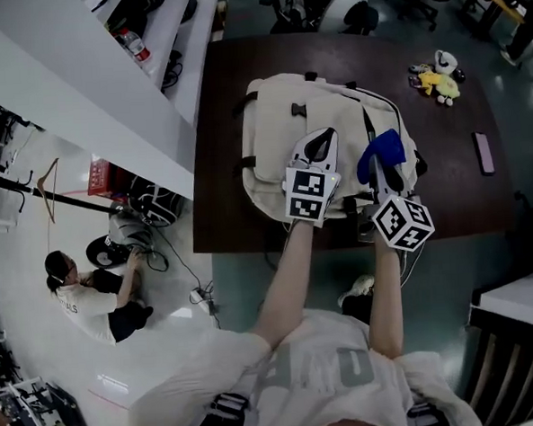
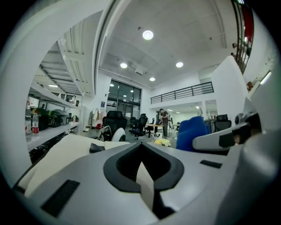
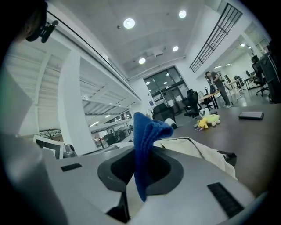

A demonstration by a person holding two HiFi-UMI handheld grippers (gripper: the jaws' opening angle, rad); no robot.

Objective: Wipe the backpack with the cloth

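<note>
Head view: a person stands at the near edge of the table (image 1: pixel 445 183), a gripper in each hand, both reaching over the backpack (image 1: pixel 280 135).
Backpack: cream with black buckles and straps, lying flat on the table against the near edge, nearer the left edge than the right. Its longer side runs roughly along the near edge. Which end is its top I cannot tell.
Cloth (image 1: pixel 382 151): blue, over the backpack's right end. In the right gripper view its long axis stands upright out of the jaws, and the folded top of the cloth (image 3: pixel 147 136) tips to the right. Whether it touches the backpack (image 3: pixel 195 149) I cannot tell.
Right gripper (image 1: pixel 386 175): pinching the cloth, its jaws pressed on the lower part. It points across the backpack toward the far edge.
Left gripper (image 1: pixel 321 139): jaws pressed together with nothing between them, over the backpack's middle, just beside the right gripper.
Left gripper view: the backpack (image 2: pixel 66 154) spreads out at left below the jaws, and the cloth (image 2: pixel 191 132) shows at right.
Toy (image 1: pixel 437 78): yellow plush, near the far right corner, well apart from the backpack.
Flat dark slab (image 1: pixel 484 152): near the right edge, its long axis running near edge to far edge.
</note>
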